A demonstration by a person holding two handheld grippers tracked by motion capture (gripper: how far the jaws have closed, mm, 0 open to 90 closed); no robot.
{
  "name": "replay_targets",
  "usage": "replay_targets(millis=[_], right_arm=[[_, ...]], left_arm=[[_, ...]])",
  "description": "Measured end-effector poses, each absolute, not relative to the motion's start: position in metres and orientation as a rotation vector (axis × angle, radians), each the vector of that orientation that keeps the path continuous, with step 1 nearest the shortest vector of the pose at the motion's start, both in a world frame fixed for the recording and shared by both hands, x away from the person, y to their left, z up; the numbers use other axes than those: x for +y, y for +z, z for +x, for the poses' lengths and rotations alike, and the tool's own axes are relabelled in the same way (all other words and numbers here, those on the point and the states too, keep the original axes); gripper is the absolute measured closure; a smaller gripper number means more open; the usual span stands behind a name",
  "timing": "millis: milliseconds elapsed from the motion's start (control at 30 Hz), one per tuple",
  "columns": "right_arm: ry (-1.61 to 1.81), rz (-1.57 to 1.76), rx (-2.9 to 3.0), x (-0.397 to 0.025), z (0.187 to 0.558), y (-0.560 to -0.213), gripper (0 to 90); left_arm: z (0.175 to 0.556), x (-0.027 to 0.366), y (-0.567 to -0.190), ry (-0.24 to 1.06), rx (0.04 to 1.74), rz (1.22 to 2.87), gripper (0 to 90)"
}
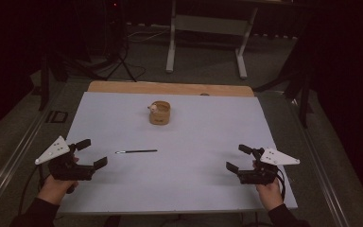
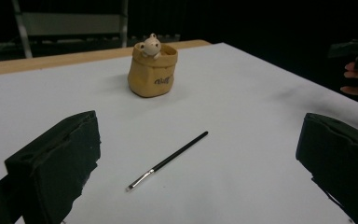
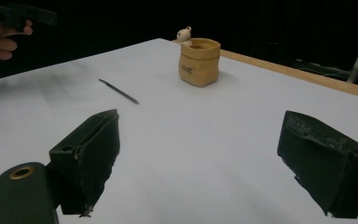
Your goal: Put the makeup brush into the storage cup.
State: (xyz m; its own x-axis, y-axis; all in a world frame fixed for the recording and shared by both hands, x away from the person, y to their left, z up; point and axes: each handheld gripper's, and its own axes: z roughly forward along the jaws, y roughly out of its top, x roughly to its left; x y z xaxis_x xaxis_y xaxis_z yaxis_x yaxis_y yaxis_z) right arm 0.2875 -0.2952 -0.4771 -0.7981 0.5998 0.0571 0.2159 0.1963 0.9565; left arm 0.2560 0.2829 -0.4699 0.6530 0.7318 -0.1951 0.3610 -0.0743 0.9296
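Paintbrush [image 1: 136, 152] lies flat on the white table [image 1: 194, 189], between the grippers and nearer than the tan sack-shaped pot [image 1: 159, 113], whose dark lettering is unreadable. Left gripper [image 1: 90, 153] and right gripper [image 1: 237, 158], each hand-held low at the near corners, have jaws apart, gripping nothing.

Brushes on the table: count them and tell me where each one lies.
1. The brush lies flat on the white sheet, nearer the person than the little pot and closer to the left gripper. The pot's inside is hidden, so more may sit there.
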Motion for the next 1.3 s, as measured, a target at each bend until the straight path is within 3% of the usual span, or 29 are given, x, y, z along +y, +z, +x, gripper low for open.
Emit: replay_targets(millis=[1300], right_arm=[[1.641, 0.753, 2.171, -0.289, 0.287, -0.476, 13.2]], left_arm=[[0.312, 0.256, -0.421, 0.268, 0.727, 2.010, 0.0]])
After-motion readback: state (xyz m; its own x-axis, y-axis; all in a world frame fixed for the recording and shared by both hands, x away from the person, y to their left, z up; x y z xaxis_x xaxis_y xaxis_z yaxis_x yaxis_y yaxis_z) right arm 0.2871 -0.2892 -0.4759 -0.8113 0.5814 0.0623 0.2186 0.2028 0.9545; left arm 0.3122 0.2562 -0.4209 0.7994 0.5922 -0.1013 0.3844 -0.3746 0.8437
